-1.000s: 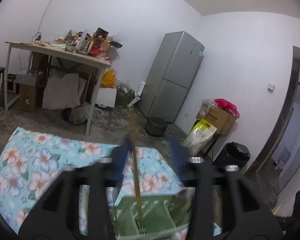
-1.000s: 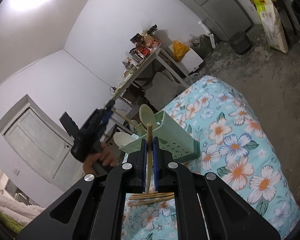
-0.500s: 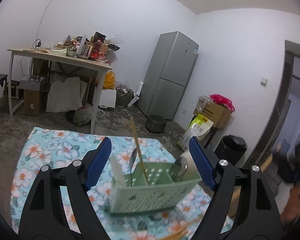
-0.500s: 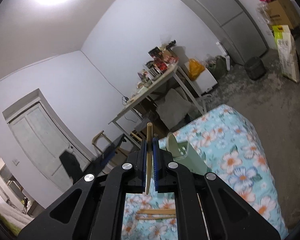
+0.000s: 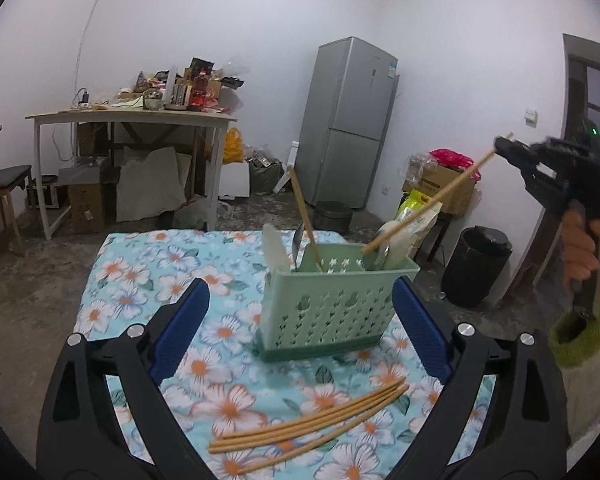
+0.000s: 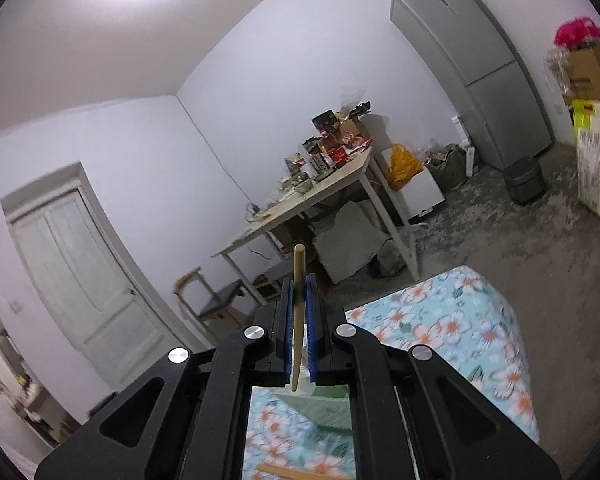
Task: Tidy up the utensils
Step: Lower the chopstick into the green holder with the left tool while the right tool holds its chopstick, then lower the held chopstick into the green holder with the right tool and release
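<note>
A pale green perforated utensil caddy (image 5: 324, 304) stands on the floral tablecloth (image 5: 148, 276). One chopstick (image 5: 306, 222) leans in it beside a spoon and a white scoop. My left gripper (image 5: 300, 320) faces the caddy from the near side; its jaws are opening wide, with nothing pressed between the blue pads. Three loose chopsticks (image 5: 312, 424) lie on the cloth in front of it. My right gripper (image 6: 299, 300) is shut on a wooden chopstick (image 6: 298, 320). In the left wrist view that held chopstick (image 5: 436, 200) slants down over the caddy's right end, carried by the right gripper (image 5: 508, 150).
The table's far edge drops to a rough concrete floor. Behind stand a cluttered wooden desk (image 5: 132, 116), a grey fridge (image 5: 348, 120), a black bin (image 5: 476, 268) and boxes. A person's hand (image 5: 580, 248) with a green cuff grips the right tool's handle.
My left gripper let go of the chopstick now leaning in the caddy, drew back and spread its jaws. My right gripper rose with its chopstick, which now slants over the caddy.
</note>
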A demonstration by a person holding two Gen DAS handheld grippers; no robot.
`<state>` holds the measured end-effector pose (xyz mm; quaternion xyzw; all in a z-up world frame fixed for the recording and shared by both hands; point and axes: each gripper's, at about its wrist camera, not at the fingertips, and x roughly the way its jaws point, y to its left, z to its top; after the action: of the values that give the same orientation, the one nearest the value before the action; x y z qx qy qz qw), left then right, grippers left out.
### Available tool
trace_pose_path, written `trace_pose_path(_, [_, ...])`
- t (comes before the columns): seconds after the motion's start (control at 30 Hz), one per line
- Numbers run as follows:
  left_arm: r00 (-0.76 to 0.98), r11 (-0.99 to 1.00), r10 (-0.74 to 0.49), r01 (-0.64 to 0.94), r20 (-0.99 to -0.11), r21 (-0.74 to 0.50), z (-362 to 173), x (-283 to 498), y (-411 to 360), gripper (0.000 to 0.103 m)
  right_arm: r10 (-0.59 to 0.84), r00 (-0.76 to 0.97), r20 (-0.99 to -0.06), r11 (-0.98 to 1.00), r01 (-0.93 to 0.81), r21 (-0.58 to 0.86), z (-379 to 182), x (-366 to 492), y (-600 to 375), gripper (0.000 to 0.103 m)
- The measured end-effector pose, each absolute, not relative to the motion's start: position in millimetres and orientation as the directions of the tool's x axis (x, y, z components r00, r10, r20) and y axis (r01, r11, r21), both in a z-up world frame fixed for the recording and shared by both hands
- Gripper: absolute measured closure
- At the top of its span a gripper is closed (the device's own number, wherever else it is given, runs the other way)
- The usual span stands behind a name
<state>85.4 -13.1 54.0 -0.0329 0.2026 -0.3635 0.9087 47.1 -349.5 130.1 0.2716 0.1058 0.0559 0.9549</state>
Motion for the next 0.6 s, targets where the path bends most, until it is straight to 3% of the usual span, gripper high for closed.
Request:
trace_pose_path(0.17, [0.647, 0.736, -0.670, 0.642, -0.365, -0.213, 48, 84, -13, 0.014, 0.114, 0.963, -0.242, 0.893, 0.008, 0.451, 126, 77, -338, 0.097])
trace_pose_path(0.6, [0.660, 0.754, -0.651, 0.622, -0.375, -0.211, 38, 80, -12, 0.008, 0.145, 0.914, -0.379, 0.924, 0.011, 0.382, 107, 130, -318, 0.097])
